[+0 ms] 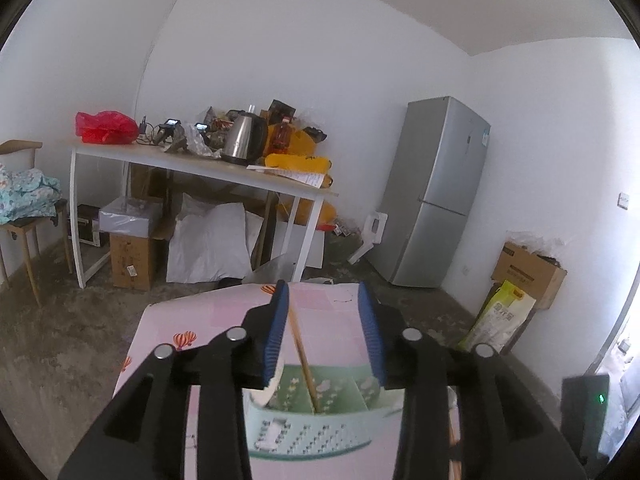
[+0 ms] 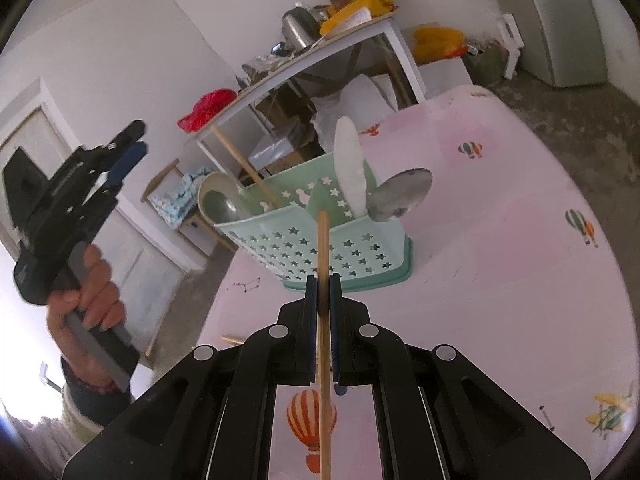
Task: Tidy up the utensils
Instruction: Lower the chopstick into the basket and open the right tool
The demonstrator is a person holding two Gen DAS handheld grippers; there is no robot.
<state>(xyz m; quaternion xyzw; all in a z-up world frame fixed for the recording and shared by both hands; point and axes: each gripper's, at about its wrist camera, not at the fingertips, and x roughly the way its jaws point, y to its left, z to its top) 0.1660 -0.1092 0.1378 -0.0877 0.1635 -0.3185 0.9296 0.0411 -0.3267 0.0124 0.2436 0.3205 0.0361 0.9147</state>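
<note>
My left gripper (image 1: pixel 326 332) stands part open, blue pads (image 1: pixel 276 334) apart. A chopstick (image 1: pixel 304 360) leans between them, close against the left pad; whether it touches I cannot tell. The right pad is clear of it. Its lower end sits in the caddy (image 1: pixel 320 424).

From the right wrist view, the left gripper (image 2: pixel 134 140) shows at 9 o'clock, blurred, my hand (image 2: pixel 90 288) around its grip.

My right gripper (image 2: pixel 323 284) is closed on a second chopstick (image 2: pixel 323 320). The stick runs straight through the jaws from 6 o'clock up toward 12, its tip in front of the caddy's (image 2: pixel 320 248) near wall.

Caddy: mint green, star holes in the wall, divided into compartments. It stands on the pink cloth (image 2: pixel 500 220) with balloon prints, just ahead of the right jaws.

Contents, right wrist view:
- first chopstick (image 2: pixel 244 168), leaning to 10 o'clock, in the left-middle compartment
- ladle (image 2: pixel 218 200) at the left end, bowl up
- white spoon (image 2: pixel 352 168), upright, right compartment
- metal spoon (image 2: pixel 400 196) beside it, bowl tilted to 2 o'clock

A third stick end (image 2: pixel 232 339) lies on the cloth at 8 o'clock of the right jaws.

Beyond: white desk (image 1: pixel 200 164) with a kettle (image 1: pixel 242 140) and clutter at 11 o'clock in the left view, fridge (image 1: pixel 436 192) at 2 o'clock.
</note>
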